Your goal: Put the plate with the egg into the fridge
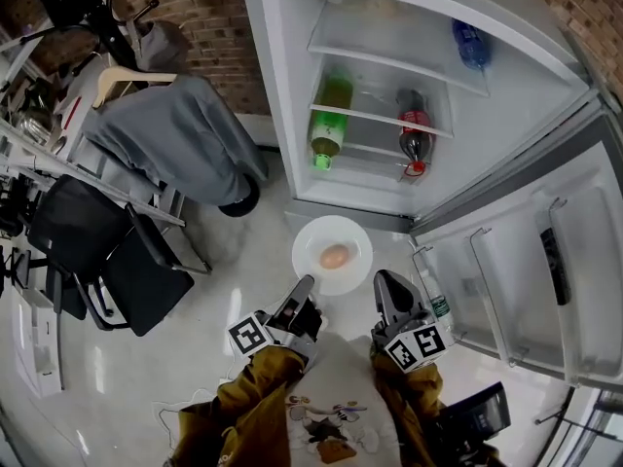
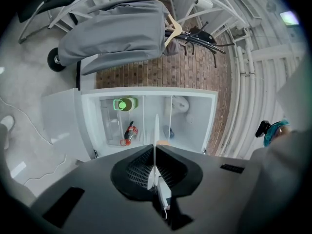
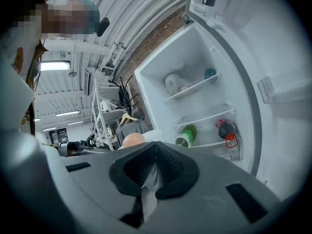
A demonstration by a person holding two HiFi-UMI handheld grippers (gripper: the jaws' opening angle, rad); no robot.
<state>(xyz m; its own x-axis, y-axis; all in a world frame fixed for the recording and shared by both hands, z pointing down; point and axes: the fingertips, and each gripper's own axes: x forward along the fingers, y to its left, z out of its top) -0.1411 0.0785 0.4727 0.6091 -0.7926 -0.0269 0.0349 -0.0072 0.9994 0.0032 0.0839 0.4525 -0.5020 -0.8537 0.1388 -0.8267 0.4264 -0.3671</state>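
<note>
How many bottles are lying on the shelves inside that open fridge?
3: a green plastic bottle at the left of a lower shelf, a dark red-labelled bottle to its right, and a blue bottle on the top shelf. Others may hide deeper.

A red brick wall [image 1: 209,17] backs a glossy pale floor [image 1: 224,261], where 1 black chair [image 1: 107,251] stands beside a grey garment [image 1: 175,139] on a wooden hanger [image 1: 122,78]; strip lights [image 3: 54,66] glow overhead.
</note>
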